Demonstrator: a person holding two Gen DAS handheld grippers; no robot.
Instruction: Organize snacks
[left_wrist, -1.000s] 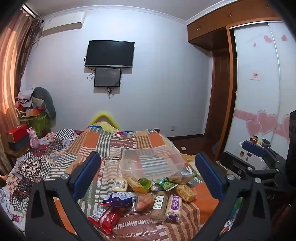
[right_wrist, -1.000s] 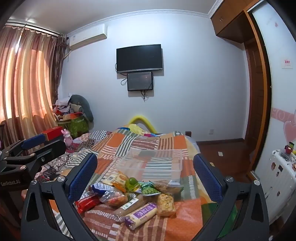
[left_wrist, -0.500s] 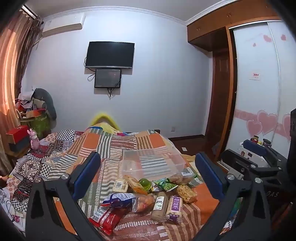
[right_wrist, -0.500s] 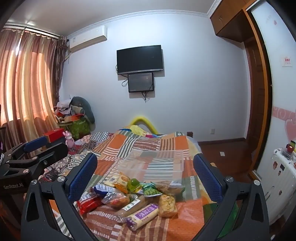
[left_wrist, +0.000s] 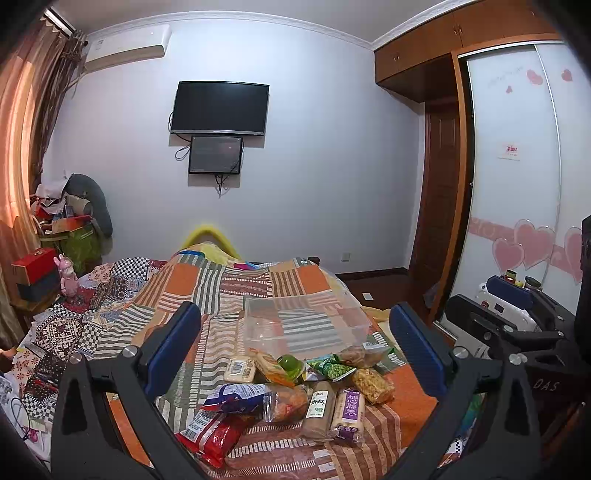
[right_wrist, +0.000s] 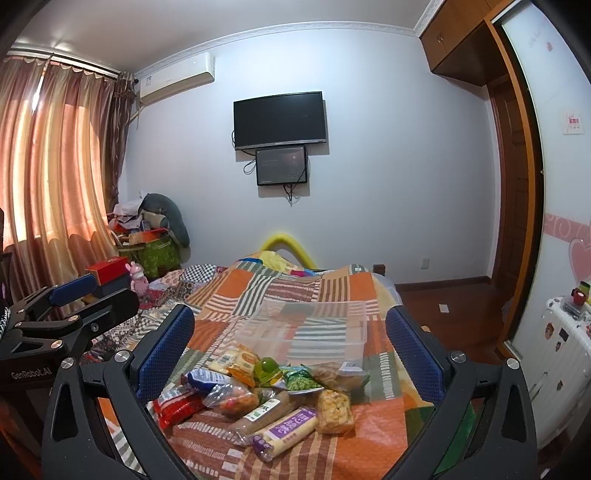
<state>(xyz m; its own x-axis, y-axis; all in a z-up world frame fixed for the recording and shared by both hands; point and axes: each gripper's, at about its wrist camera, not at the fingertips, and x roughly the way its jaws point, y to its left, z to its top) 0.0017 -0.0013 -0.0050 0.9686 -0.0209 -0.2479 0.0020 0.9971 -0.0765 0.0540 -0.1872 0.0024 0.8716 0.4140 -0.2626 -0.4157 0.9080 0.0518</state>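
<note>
Two sets of tongs hang level above the near end of the bed, both pointing along it toward the far wall, and both stand wide with nothing between their blue pads. From its own camera the left tongs frame the pile of snacks, which lies on the striped patchwork cover near the bed's foot edge; the right tongs show at the right of that view, off the bed's right edge and held at about the same height. In the right wrist view the right tongs frame the same pile, with the left tongs at the far left, above the bed's left side. Just beyond the pile, toward the middle of the bed, sits a clear plastic bin, its near wall touching the rearmost packets. Nearest the foot edge lie a red packet, a brown biscuit roll and a purple-labelled roll side by side.
</note>
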